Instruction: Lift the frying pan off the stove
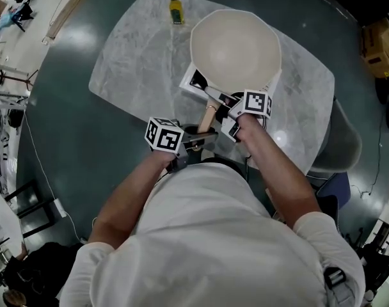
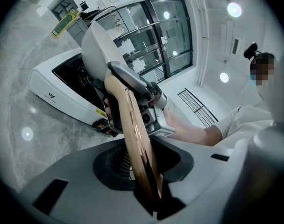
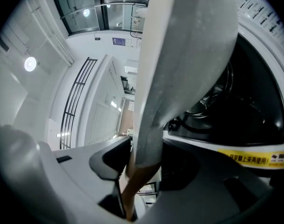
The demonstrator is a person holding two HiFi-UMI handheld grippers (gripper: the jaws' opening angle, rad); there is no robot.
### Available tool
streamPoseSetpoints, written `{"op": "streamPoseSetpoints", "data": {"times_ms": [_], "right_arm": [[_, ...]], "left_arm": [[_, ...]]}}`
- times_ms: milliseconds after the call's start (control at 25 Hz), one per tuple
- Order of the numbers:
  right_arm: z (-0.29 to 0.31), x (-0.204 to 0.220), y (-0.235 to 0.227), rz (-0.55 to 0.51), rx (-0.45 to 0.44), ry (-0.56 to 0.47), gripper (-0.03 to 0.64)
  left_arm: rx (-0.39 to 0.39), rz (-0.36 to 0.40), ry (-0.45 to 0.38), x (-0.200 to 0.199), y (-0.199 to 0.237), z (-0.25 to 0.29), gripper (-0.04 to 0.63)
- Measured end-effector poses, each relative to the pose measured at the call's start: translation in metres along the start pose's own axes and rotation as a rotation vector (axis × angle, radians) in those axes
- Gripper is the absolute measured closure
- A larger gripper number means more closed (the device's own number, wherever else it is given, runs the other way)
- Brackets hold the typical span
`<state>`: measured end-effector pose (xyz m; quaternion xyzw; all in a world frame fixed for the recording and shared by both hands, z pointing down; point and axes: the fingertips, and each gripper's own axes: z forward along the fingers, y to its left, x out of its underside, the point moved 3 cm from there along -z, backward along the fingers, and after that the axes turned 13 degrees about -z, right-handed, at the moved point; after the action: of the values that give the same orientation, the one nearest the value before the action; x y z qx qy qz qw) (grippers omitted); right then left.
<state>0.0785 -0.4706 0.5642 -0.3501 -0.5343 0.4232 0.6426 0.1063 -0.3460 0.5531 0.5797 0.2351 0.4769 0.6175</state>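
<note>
The frying pan [image 1: 236, 47], cream inside with a wooden handle [image 1: 209, 117], stands over the white stove [image 1: 193, 82] on the table. My left gripper [image 1: 196, 139] is shut on the handle's near end. My right gripper [image 1: 228, 119] grips the handle closer to the pan. In the left gripper view the wooden handle [image 2: 137, 143] runs up between the jaws toward the pan [image 2: 97, 45], with the stove [image 2: 58, 85] beneath. The right gripper view shows the pan's grey underside [image 3: 179, 55], the handle [image 3: 135, 183] between the jaws, and the black burner [image 3: 244, 101]. Whether the pan touches the burner I cannot tell.
A yellow bottle [image 1: 175, 8] stands at the far edge of the marble table [image 1: 130, 75], left of the pan. A grey chair [image 1: 345, 142] sits at the table's right side. The person's torso and arms fill the lower head view.
</note>
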Motion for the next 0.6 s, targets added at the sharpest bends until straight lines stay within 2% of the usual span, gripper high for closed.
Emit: {"op": "streamPoseSetpoints", "data": {"times_ms": [240,600], "right_arm": [[0.006,0.001,0.028,-0.043,0.000,0.001,0.434],[0.046,0.019,0.105,-0.104,-0.063,-0.001,0.434]], "left_arm": [[0.025,0.001,-0.010,0.002,-0.018,-0.017,0.476],[0.034,0.043,-0.076,0.009,-0.057,-0.091,0.476]]}}
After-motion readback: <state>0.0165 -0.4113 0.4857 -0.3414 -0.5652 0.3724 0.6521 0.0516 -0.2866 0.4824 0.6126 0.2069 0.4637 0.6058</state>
